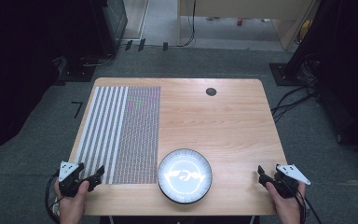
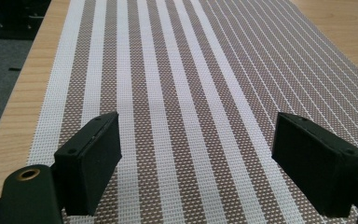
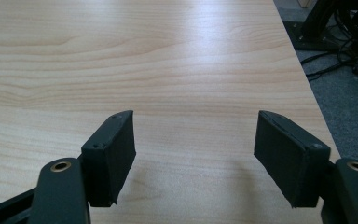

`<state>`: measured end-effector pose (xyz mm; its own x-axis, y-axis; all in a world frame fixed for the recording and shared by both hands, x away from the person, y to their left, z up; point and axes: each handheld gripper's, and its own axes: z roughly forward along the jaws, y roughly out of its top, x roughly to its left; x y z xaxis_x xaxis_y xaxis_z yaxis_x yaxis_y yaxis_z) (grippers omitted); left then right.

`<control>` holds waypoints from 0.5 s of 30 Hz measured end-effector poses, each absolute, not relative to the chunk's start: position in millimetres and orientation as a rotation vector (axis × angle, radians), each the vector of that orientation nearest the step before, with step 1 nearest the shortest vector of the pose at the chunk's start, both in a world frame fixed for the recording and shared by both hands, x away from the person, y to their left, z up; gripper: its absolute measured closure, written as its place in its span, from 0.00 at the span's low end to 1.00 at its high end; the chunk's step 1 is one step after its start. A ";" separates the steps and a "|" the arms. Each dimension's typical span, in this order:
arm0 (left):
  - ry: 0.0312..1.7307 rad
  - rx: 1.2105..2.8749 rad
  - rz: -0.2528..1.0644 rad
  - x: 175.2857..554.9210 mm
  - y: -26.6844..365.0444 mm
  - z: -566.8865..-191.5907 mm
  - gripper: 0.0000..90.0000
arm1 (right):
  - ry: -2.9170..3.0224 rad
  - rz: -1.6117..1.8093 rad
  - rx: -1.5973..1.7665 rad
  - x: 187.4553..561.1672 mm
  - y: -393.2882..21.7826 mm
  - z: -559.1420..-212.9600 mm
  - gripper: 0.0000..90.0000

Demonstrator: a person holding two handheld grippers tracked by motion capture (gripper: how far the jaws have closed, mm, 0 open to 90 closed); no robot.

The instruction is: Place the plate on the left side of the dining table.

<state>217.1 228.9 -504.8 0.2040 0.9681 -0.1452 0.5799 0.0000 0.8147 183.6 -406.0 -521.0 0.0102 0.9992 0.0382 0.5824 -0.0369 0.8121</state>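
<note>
Striped woven placemat (image 1: 121, 133) lies flat on the left part of the tabletop (image 1: 228, 121), its near edge at the lower left of the high view. Left gripper (image 1: 97, 175) sits at that near edge, over the mat's lower left corner; in the left gripper view its jaws are spread wide above the white and brown stripes (image 2: 186, 93), nothing between them. Round dark-rimmed plate (image 1: 185, 176) rests just right of the mat, at lower centre, touching or nearly touching its edge; cannot tell which. Right gripper (image 1: 262, 173) is at the lower right, well apart from the plate, jaws spread over bare wood (image 3: 168, 70), pinching nothing. 1 small dark disc (image 1: 210, 91) near the far edge.
</note>
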 end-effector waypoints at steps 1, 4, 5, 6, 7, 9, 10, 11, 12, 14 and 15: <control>1.474 1.676 0.619 216.6 228.9 -504.3 0.17 | 1.625 0.882 1.685 183.7 -406.4 -520.7 0.32; 1.473 1.671 0.631 215.7 228.3 -503.9 0.17 | 1.594 0.903 1.716 182.6 -408.9 -517.8 0.33; 1.473 1.671 0.631 215.7 228.3 -503.9 0.17 | 1.594 0.903 1.716 182.6 -408.9 -517.8 0.33; 1.468 1.677 0.633 215.1 227.2 -503.9 0.17 | 1.577 0.925 1.732 181.5 -410.4 -515.8 0.33; 1.468 1.677 0.633 215.1 227.2 -503.9 0.17 | 1.577 0.925 1.732 181.5 -410.4 -515.8 0.33; 1.464 1.677 0.634 214.3 225.0 -502.9 0.17 | 1.559 0.962 1.742 180.5 -409.7 -511.9 0.33; 1.461 1.682 0.639 213.9 223.5 -502.4 0.17 | 1.555 0.973 1.753 180.2 -408.1 -509.7 0.33; 1.459 1.685 0.643 213.6 222.1 -501.9 0.17 | 1.558 0.989 1.756 180.1 -406.5 -506.8 0.32; 1.459 1.685 0.643 213.6 222.1 -501.9 0.17 | 1.558 0.989 1.756 180.1 -406.5 -506.8 0.32; 1.449 1.689 0.648 213.7 216.6 -499.3 0.17 | 1.538 1.019 1.740 179.5 -400.4 -496.4 0.32; 1.443 1.688 0.653 214.2 214.3 -498.1 0.17 | 1.534 1.029 1.735 179.3 -398.3 -493.8 0.32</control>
<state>214.2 214.3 -498.1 0.2146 0.9700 -0.1142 0.5551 -0.0249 0.8314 179.3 -398.3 -493.8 0.0324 0.9865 0.1606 0.5228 -0.1537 0.8385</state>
